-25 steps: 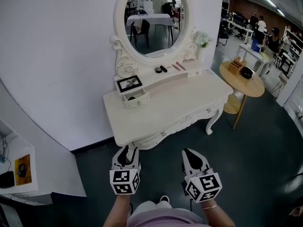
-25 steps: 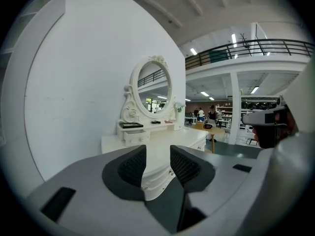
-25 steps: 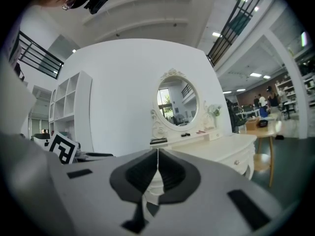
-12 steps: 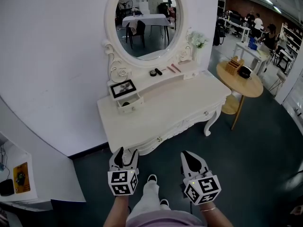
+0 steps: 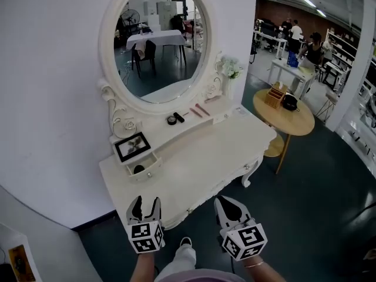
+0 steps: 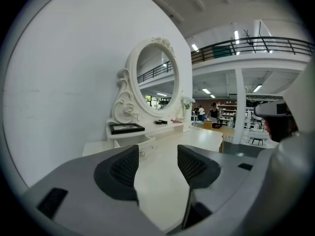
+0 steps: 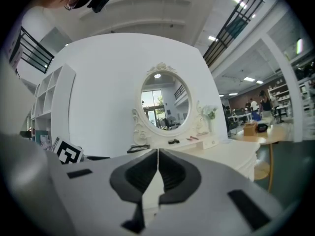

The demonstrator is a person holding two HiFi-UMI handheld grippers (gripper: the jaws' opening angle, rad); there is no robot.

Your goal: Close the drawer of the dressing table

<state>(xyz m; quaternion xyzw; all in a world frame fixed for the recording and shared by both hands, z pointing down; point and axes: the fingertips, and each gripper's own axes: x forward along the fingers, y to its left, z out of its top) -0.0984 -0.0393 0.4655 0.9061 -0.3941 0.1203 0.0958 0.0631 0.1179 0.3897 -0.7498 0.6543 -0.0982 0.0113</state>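
The white dressing table stands against the wall under an oval mirror. At its left end a small drawer under a framed picture is pulled out, with something dark inside. My left gripper hovers at the table's front edge, short of the drawer, open and empty. In the left gripper view the drawer lies ahead, beyond the left gripper. My right gripper is shut on nothing, level with the left one. In its own view the right gripper points at the mirror.
Small cosmetics and pens lie on the raised shelf, and white flowers stand by the mirror. A round wooden side table with a box stands to the right. People work at desks far right. The person's shoe is below.
Both grippers and the head have moved in toward the dressing table, which now fills more of the view. The left jaws have spread wider apart. The right jaws stay shut.
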